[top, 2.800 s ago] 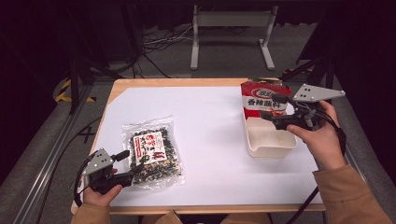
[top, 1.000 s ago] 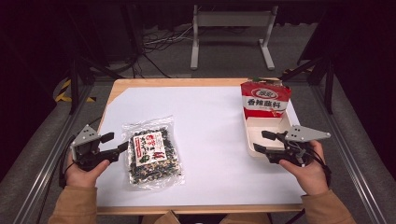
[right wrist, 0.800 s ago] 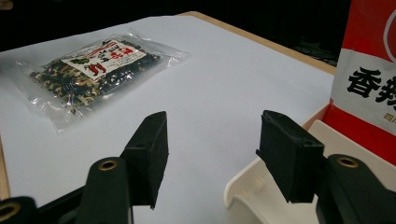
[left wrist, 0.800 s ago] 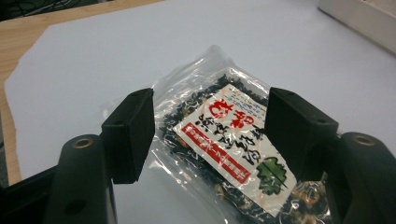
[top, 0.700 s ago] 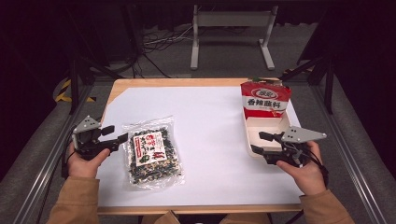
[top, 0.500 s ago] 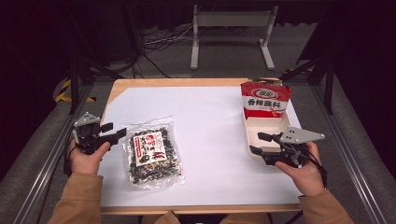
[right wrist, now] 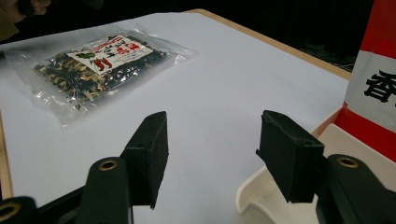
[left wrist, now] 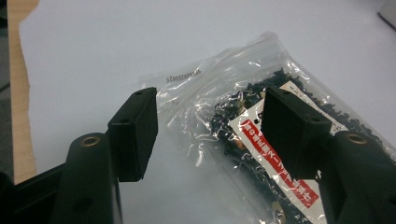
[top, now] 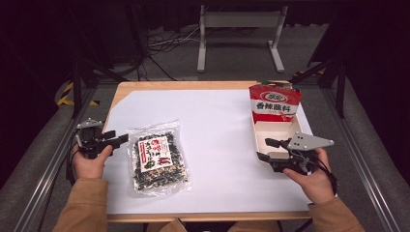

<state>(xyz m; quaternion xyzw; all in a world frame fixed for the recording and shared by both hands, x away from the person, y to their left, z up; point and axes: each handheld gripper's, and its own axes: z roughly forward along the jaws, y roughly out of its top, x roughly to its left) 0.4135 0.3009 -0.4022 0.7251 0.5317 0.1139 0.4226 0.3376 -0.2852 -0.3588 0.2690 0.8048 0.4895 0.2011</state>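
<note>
Two grippers were in use at a table (top: 145, 89) covered by a white sheet (top: 217, 125).

Left gripper (top: 116, 139):
- Held in the person's left hand (top: 89, 162) at the left edge of the sheet, jaws pointing toward the bag (top: 158, 157).
- In the left gripper view, the gripper (left wrist: 208, 133) had its jaws standing wide apart, with nothing pressed between the pads.
- The jaws had just been closing a little and then parting slightly.
- The upper, clear end of the bag (left wrist: 243, 121) lay beneath and beyond the gap. Whether either pad touched the film could not be told.

Right gripper (top: 265, 149):
- Held in the right hand (top: 314, 179) at the near end of the tray (top: 261, 133), on the right side of the sheet.
- In the right gripper view, the gripper (right wrist: 212, 149) had its jaws apart and empty.
- One jaw stood over the rim of the tray (right wrist: 254, 191); the other stood over the bare sheet (right wrist: 224, 79).

Items:
- The bag was a clear pouch of dark, mixed dry contents with a red-and-white label. It lay flat on the left half of the sheet, just beside the left gripper and well apart from the tray.
- A red-and-white packet (top: 274, 101) stood upright at the far end of the tray.
</note>
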